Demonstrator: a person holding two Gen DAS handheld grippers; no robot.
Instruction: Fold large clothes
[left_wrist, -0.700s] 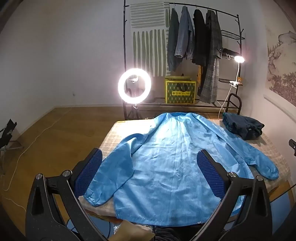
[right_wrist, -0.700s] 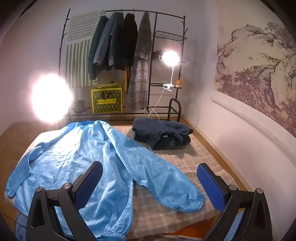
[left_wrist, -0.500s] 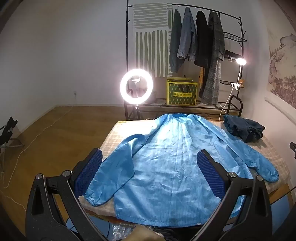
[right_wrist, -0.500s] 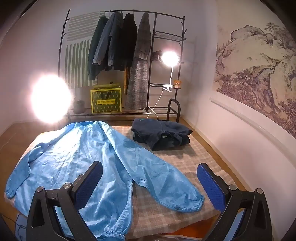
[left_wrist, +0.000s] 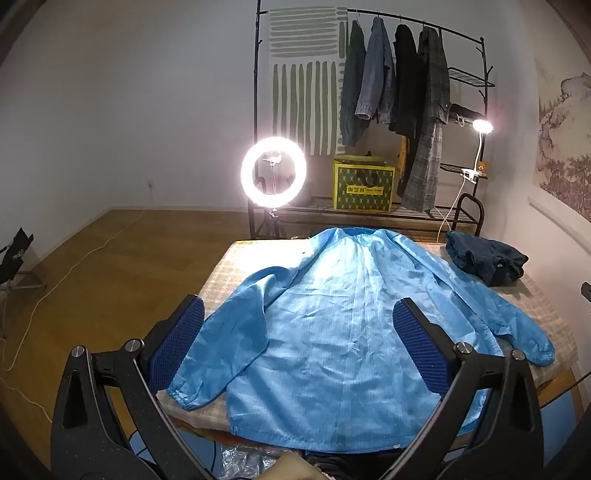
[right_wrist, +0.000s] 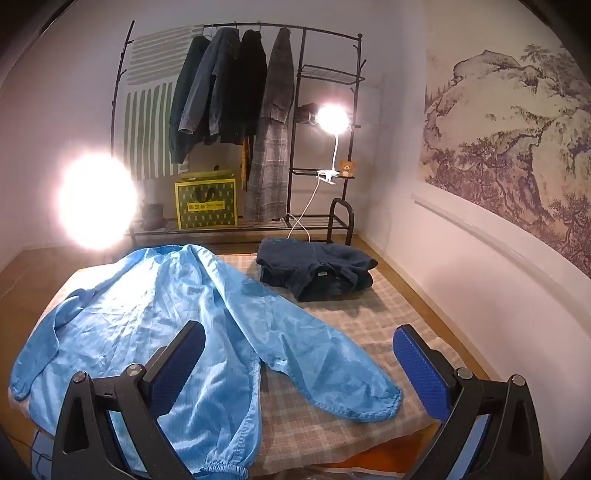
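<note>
Step in hand: pre-grasp, fold not started. Blue jacket (left_wrist: 332, 332) lies spread flat, back up, over most of the worktop (right_wrist: 332, 417); collar at the far edge, hem hanging slightly over the near edge. Both sleeves out to the sides: left sleeve (left_wrist: 221, 343) runs down to the near-left corner, right sleeve (right_wrist: 314, 365) angles toward the near-right corner, cuff just inside the edge.

Left gripper (left_wrist: 295, 354) hovers above the near edge, fingers fully spread, nothing between them. Right gripper (right_wrist: 295, 369) same: wide open, empty, above the right sleeve and not touching cloth.

A dark folded garment (right_wrist: 317, 269) sits at the far-right corner, apart from the jacket. Looks already done.

Next move, my read: drop each gripper to a sleeve cuff or hem corner, pinch one layer only, bring the sleeves in across the back. Fabric looks thin and slick, so expect it to slide; grip near the elastic cuff. Keep clear of the folded pile.
</note>
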